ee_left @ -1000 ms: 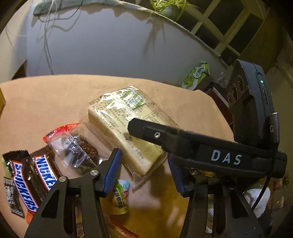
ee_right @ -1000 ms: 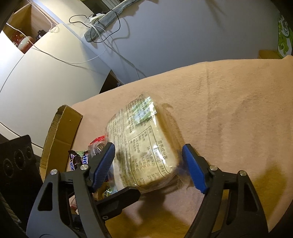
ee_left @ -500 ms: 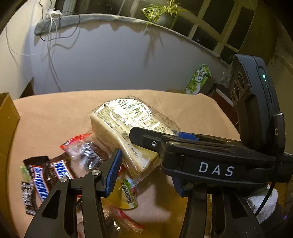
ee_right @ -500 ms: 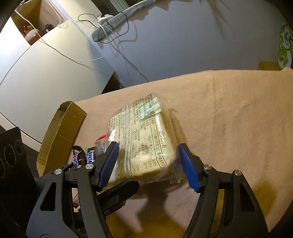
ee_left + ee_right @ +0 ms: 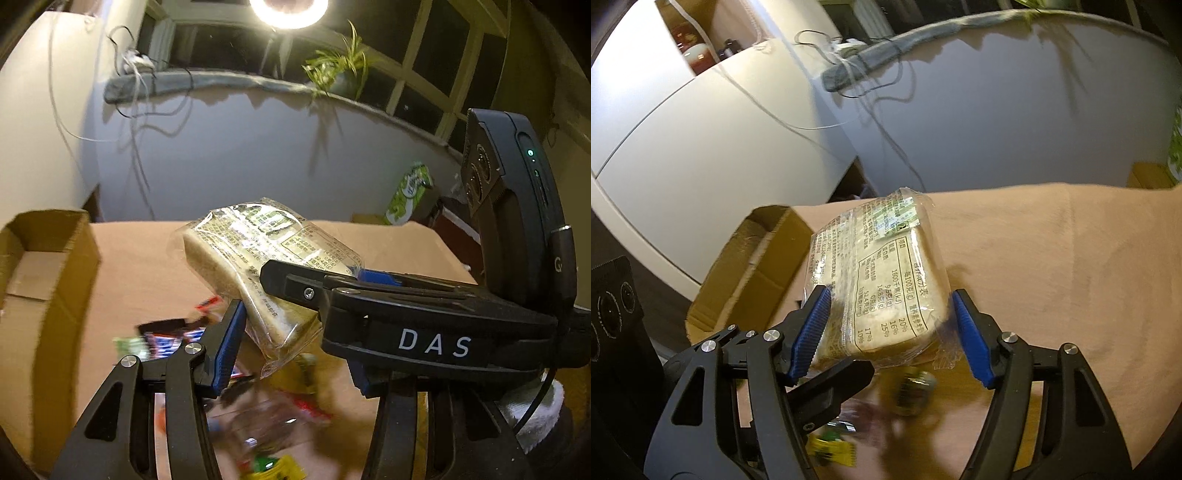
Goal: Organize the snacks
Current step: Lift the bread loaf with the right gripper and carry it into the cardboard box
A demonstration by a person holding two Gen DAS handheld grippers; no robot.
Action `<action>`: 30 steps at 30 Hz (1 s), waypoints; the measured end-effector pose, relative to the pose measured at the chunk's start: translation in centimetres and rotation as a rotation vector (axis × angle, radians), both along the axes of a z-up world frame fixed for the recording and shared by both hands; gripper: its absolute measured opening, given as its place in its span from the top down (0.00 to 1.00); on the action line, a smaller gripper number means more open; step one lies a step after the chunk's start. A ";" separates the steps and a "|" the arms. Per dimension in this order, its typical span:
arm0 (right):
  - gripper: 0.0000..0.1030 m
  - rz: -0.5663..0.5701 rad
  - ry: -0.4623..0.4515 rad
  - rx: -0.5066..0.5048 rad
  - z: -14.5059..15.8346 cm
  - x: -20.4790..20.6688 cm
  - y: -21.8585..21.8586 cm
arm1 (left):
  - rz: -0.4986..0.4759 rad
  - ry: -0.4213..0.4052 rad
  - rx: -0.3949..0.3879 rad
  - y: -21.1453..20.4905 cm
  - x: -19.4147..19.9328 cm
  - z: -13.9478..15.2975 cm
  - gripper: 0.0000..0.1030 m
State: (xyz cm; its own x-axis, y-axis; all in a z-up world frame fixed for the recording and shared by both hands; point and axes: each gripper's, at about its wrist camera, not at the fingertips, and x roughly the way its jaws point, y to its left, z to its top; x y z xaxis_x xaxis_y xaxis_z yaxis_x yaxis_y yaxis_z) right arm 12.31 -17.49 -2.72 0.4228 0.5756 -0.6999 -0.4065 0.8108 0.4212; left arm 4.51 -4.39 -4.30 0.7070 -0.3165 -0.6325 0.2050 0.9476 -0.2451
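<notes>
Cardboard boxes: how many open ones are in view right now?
1. The open cardboard box sits on the tan cloth at the table's left edge, left of the wrapped bread pack. A small brown carton-like shape by the far wall is too unclear to count.

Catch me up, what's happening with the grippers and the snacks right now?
A person is sorting snacks with two handheld grippers. Both grippers clamp one clear-wrapped pack of sliced bread: the right gripper squeezes it across its width, and the left gripper pinches the near end. The pack is lifted off the tan tablecloth. An open brown cardboard box sits to the left. Small wrapped snacks lie blurred on the cloth below.
</notes>
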 end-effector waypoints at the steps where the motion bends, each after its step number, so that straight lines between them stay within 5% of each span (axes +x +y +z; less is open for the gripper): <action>1: 0.32 0.006 -0.006 0.001 0.2 -0.2 0.4 | 0.012 -0.010 0.001 0.6 -0.3 0.3 0.52; 18: 0.32 0.178 -0.099 0.032 3.1 -4.1 12.4 | 0.195 -0.117 -0.011 10.0 -5.1 2.5 0.52; 30: 0.32 0.284 -0.099 0.024 2.3 -5.9 18.9 | 0.280 -0.117 -0.031 15.2 -7.4 1.7 0.52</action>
State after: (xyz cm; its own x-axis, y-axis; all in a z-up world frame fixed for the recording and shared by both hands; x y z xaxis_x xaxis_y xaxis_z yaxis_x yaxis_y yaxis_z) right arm 6.43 1.42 -0.39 0.3082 0.6965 -0.6480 -0.6555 0.6491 0.3860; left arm -2.88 10.85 -2.56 0.8371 -0.1163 -0.5345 -0.0350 0.9638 -0.2645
